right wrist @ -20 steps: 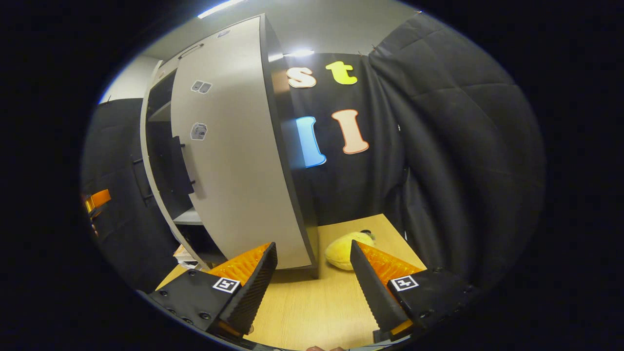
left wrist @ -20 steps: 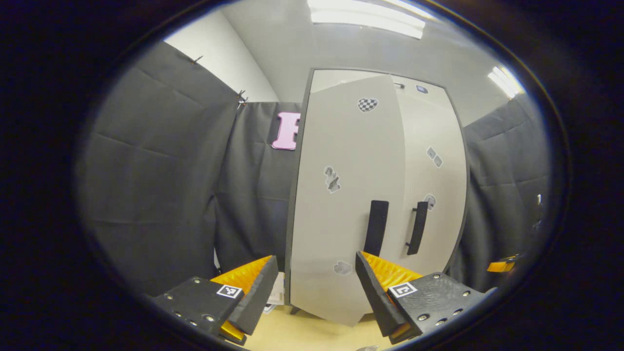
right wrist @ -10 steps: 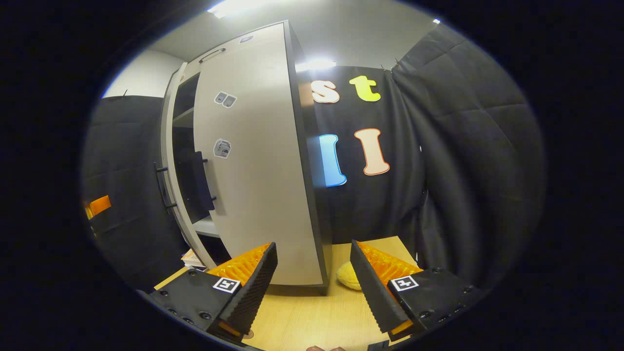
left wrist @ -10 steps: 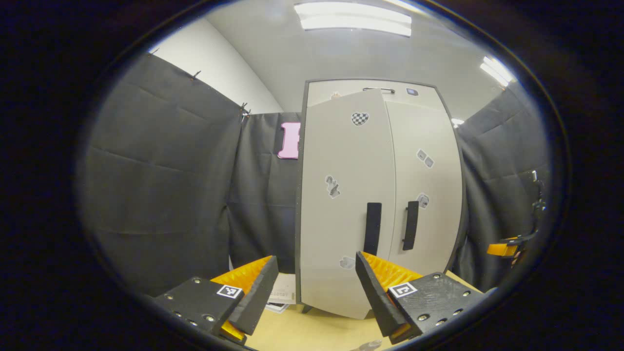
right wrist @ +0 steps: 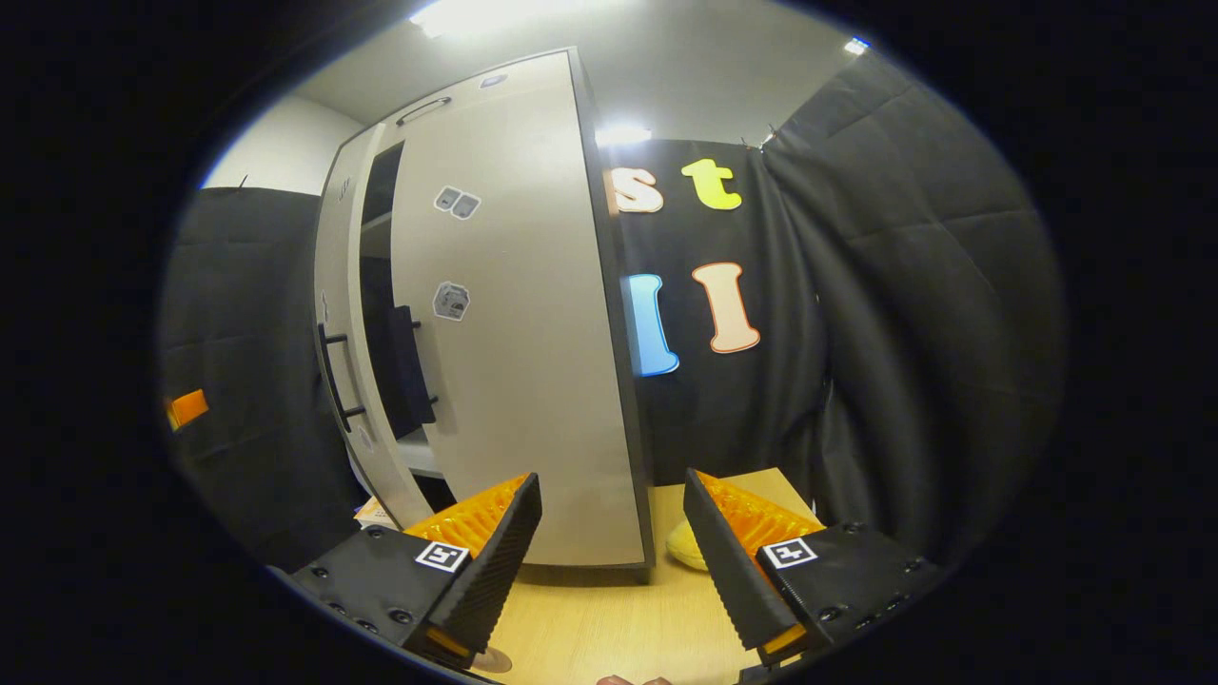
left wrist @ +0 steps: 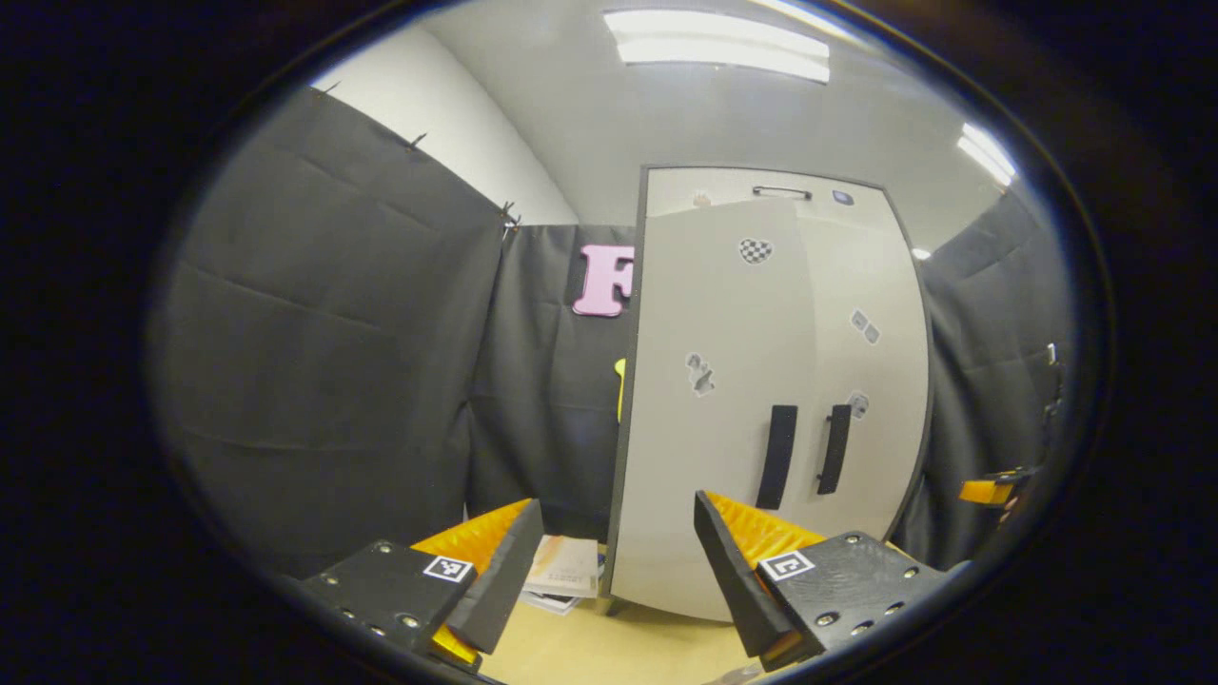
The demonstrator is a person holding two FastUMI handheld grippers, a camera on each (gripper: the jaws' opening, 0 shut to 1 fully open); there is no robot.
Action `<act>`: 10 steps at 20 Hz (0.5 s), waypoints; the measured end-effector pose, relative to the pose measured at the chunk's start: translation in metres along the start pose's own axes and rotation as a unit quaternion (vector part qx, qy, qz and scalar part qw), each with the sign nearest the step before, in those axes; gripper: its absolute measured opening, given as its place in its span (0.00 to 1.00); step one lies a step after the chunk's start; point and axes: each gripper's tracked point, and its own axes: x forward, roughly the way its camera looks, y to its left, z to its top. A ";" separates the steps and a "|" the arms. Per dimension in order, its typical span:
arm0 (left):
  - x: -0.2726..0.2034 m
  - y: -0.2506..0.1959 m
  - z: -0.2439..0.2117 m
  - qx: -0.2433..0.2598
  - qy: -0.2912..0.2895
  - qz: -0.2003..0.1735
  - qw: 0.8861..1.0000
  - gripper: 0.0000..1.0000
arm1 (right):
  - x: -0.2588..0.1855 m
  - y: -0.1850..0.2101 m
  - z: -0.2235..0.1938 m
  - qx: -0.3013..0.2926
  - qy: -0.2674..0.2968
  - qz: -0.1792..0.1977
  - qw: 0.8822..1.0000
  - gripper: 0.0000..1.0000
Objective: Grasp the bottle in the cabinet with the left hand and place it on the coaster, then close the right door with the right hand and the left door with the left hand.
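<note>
The grey cabinet stands on the wooden table. In the left gripper view its left door [left wrist: 714, 409] is slightly ajar, its edge standing proud of the shut right door [left wrist: 871, 381]; their black handles [left wrist: 778, 457] sit side by side. My left gripper [left wrist: 617, 504] is open in front of the left door, holding nothing and apart from it. From the right gripper view a dark gap [right wrist: 376, 285] shows between the left door [right wrist: 335, 285] and the right door [right wrist: 514, 333]. My right gripper [right wrist: 610, 479] is open and holds nothing, low before the right door.
A yellow plush toy [right wrist: 683, 547] lies on the table [right wrist: 590, 628] beside the cabinet's right side. Papers [left wrist: 563, 569] lie at the cabinet's left foot. A small round disc [right wrist: 490, 659] peeks in at the bottom edge. Black cloth walls close in all around.
The left door has swung in from well open to nearly shut. My left gripper has drawn back and to the left of it. The right gripper has stayed open, shifting slightly.
</note>
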 end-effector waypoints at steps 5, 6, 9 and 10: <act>-0.006 0.021 -0.007 0.007 0.007 -0.001 1.000 0.93 | -0.012 0.012 0.001 -0.001 -0.012 -0.005 1.000 0.96; -0.003 0.022 -0.009 0.003 0.006 -0.003 1.000 0.99 | -0.015 0.011 0.001 -0.005 -0.015 -0.010 1.000 0.96; -0.006 0.020 -0.007 -0.006 -0.001 -0.017 1.000 0.99 | -0.022 0.007 -0.001 -0.008 -0.020 -0.027 0.999 0.96; -0.005 0.020 -0.007 -0.004 -0.003 -0.019 1.000 0.99 | -0.024 0.006 0.002 -0.013 -0.027 -0.035 0.999 0.96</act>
